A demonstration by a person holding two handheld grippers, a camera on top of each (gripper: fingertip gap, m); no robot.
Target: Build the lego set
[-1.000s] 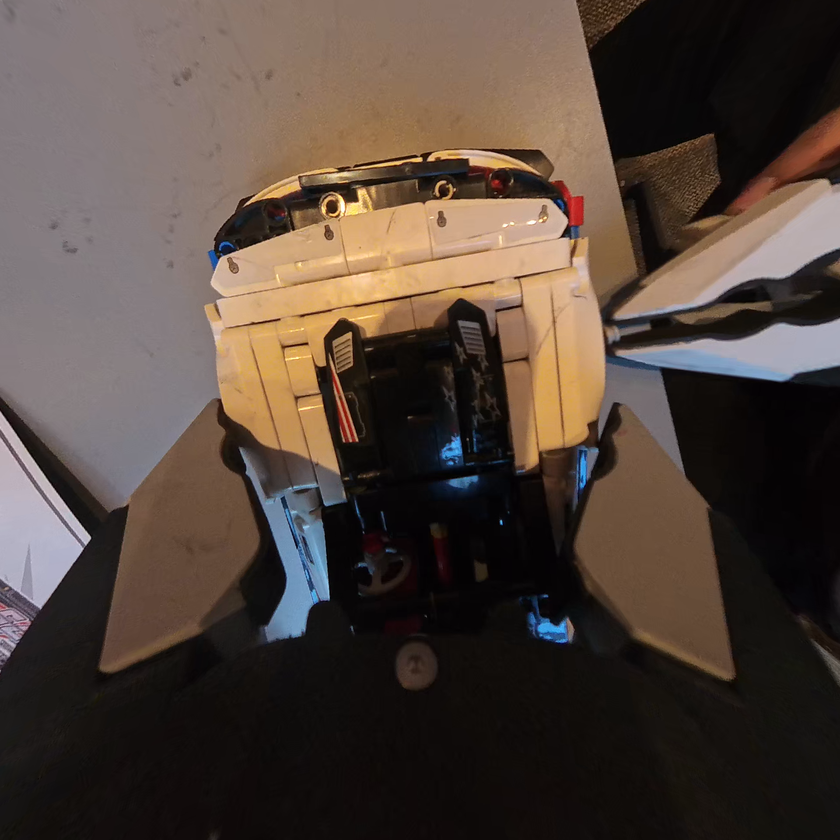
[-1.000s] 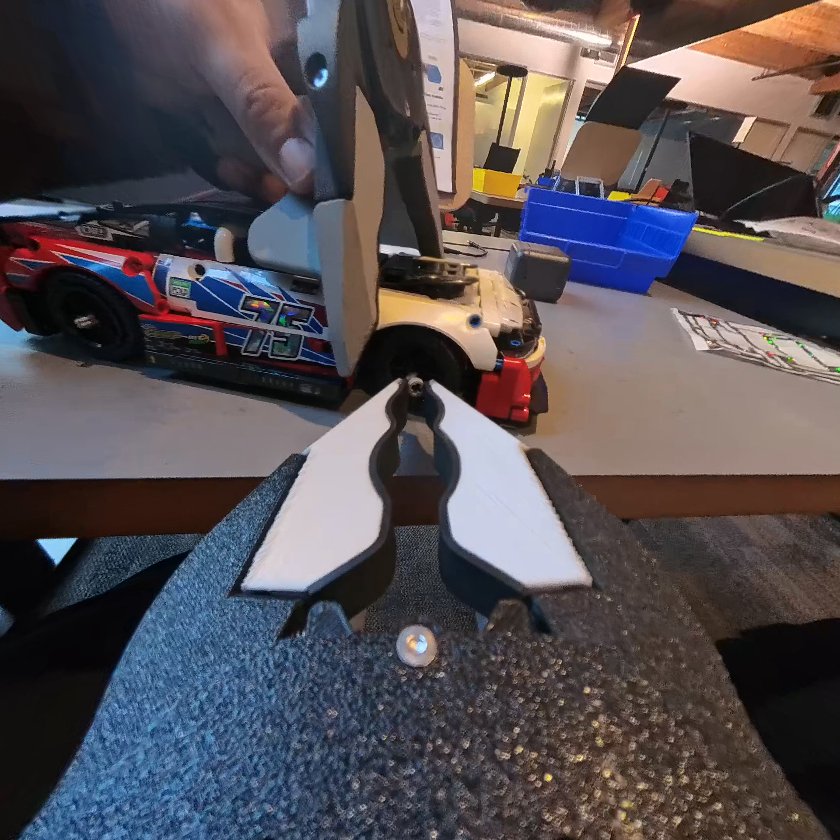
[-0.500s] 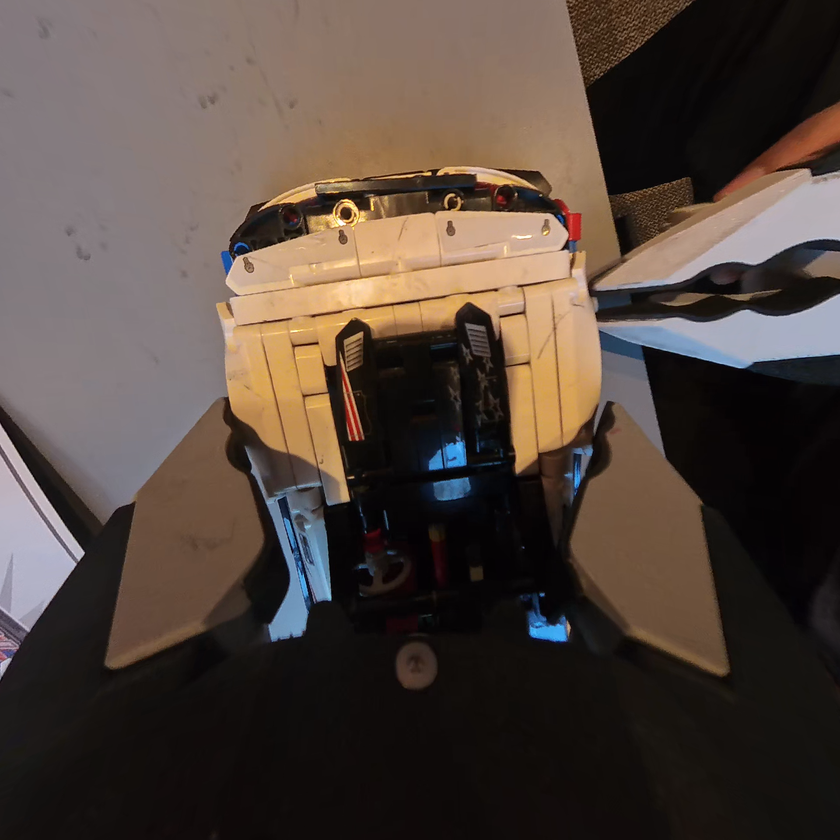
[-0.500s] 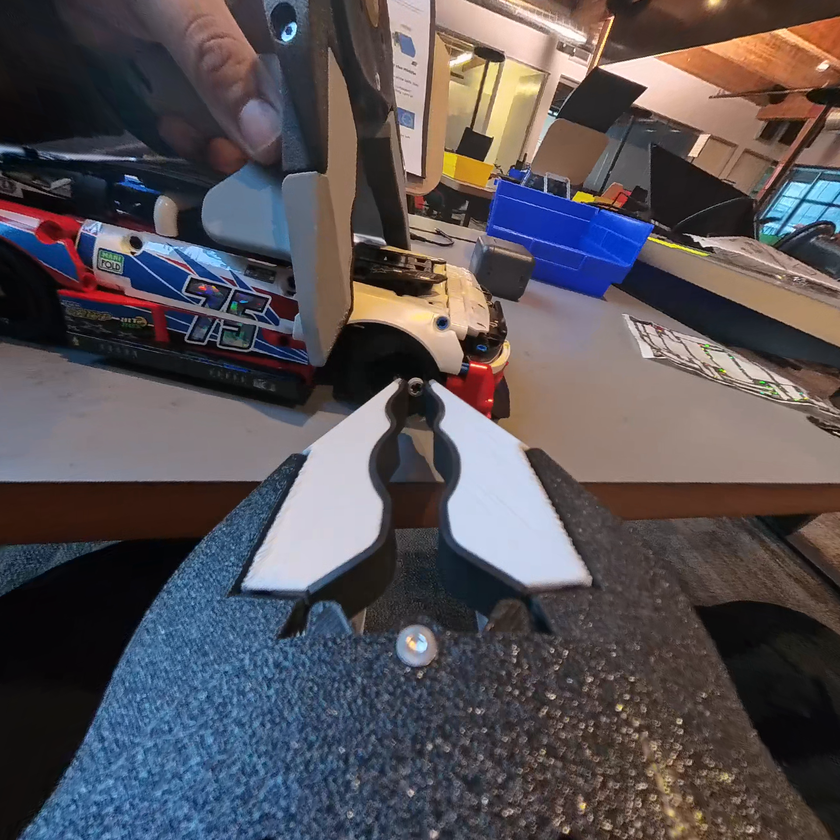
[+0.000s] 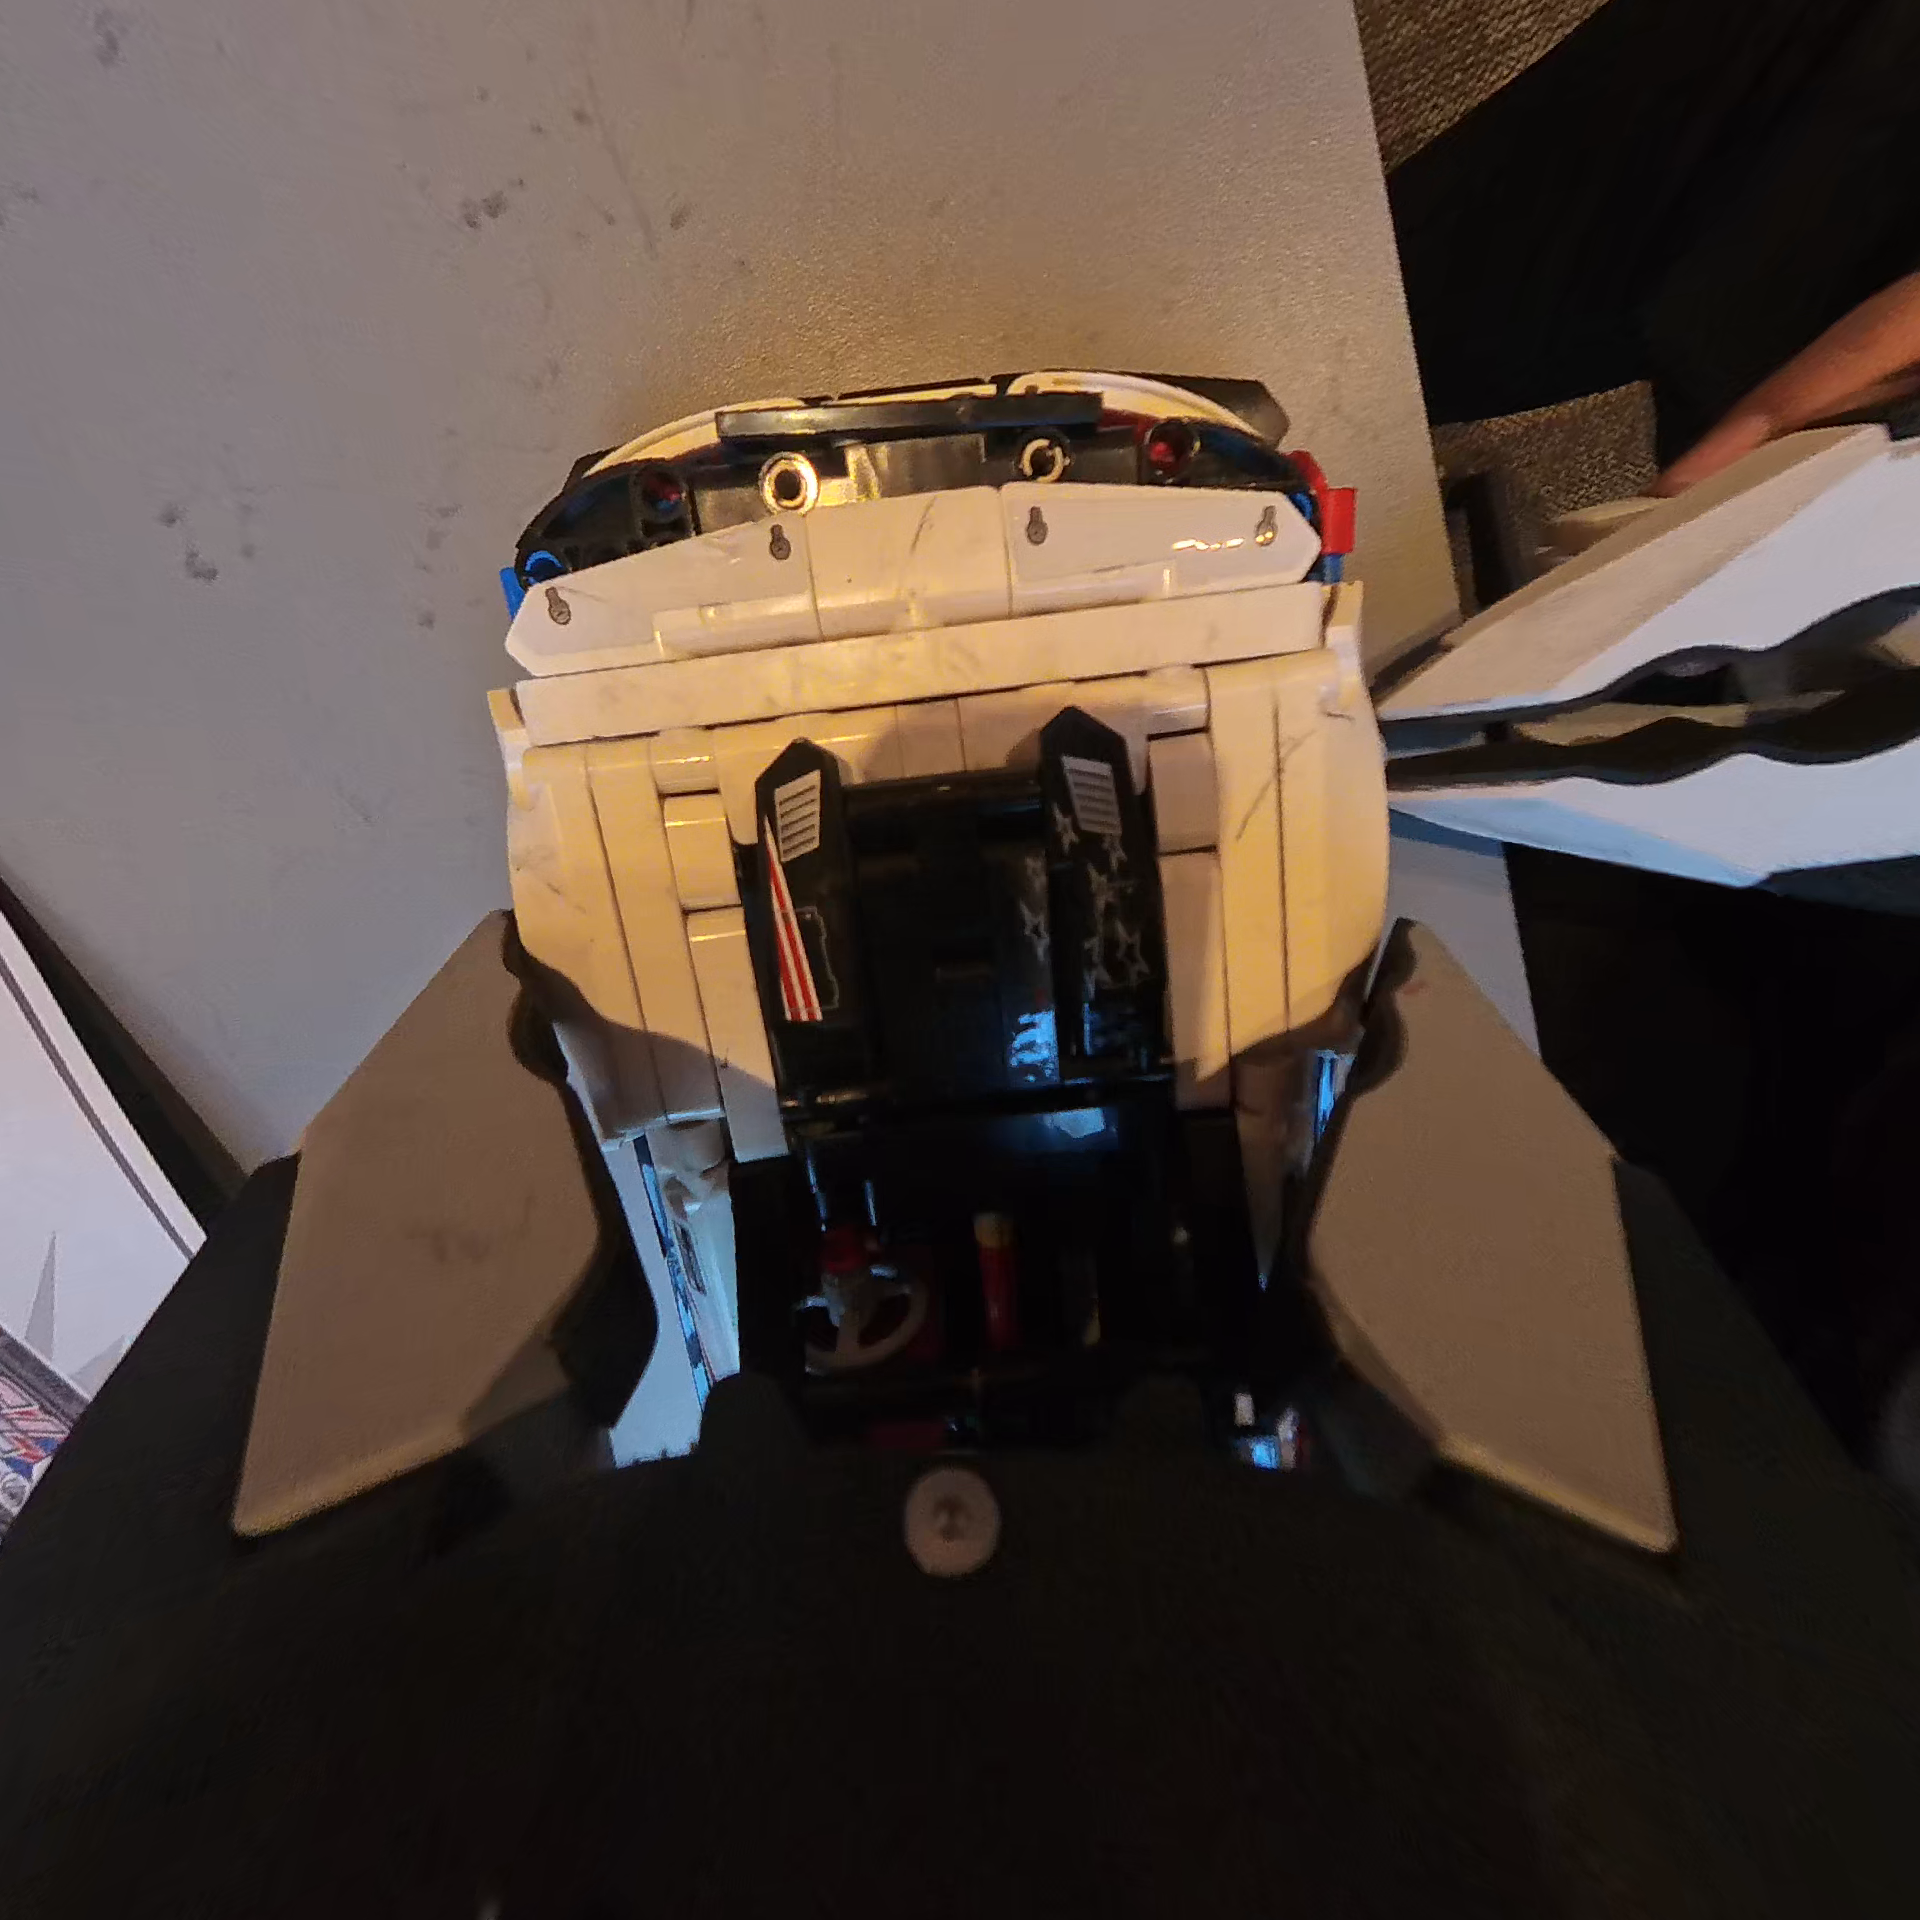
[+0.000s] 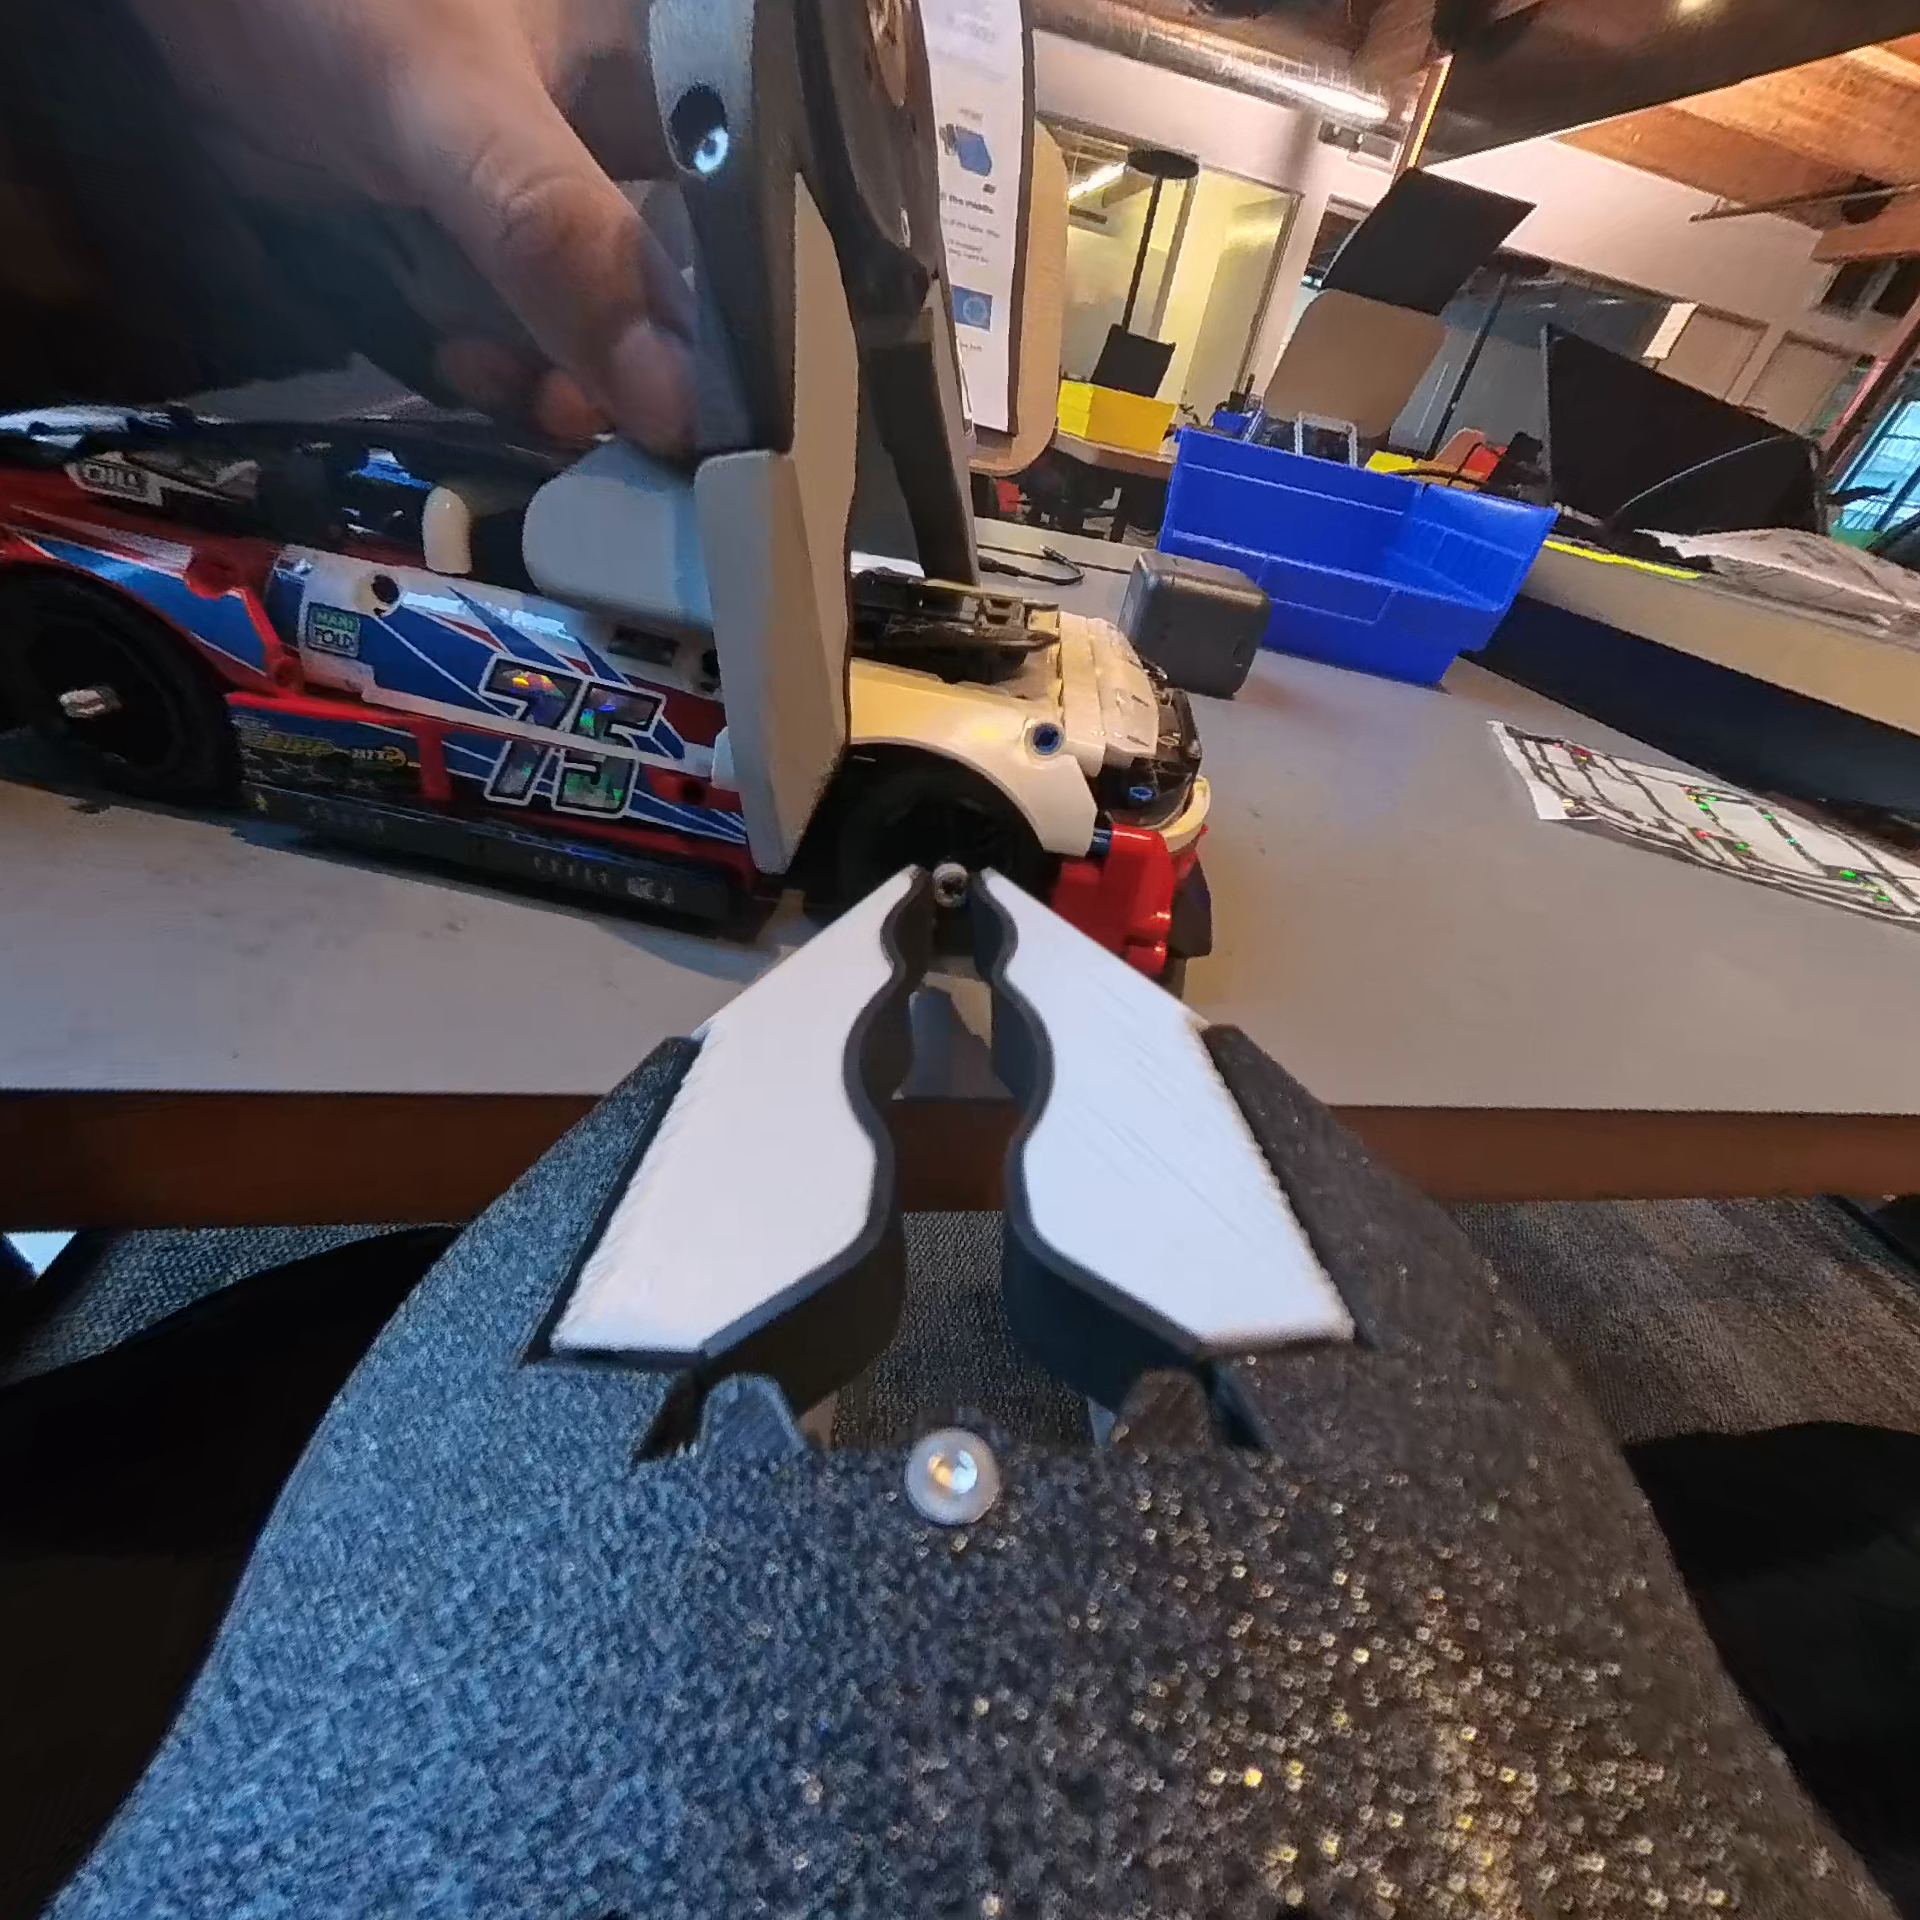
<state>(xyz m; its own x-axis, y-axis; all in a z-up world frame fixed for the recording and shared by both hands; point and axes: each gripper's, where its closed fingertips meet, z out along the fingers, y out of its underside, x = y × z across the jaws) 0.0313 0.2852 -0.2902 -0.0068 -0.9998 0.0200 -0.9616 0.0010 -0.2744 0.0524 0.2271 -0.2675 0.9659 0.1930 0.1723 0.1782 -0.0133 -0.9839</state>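
Note:
The lego race car [image 5: 883,665], white with red and blue sides, stands on the grey table [image 5: 312,312]. My left gripper [image 5: 951,935] comes down from above, and its fingers clamp the car's two sides behind the front wheels. In the right wrist view one of its fingers [image 6: 779,675] presses the car's [image 6: 561,727] near side. My right gripper [image 6: 948,881] is shut on a small grey pin [image 6: 948,885] held just in front of the front wheel [image 6: 935,831]. In the left wrist view it [image 5: 1387,732] nearly touches the car's right flank.
A hand [image 6: 468,208] holds the left gripper. A dark grey box [image 6: 1195,623] and a blue bin [image 6: 1340,561] stand beyond the car's nose. A printed sheet [image 6: 1704,831] lies at the right. The table's brown front edge [image 6: 312,1143] is close. A booklet [image 5: 62,1195] lies at the left.
My right gripper has moved closer to the car's front wheel with the pin still in it. The left gripper keeps its hold on the car.

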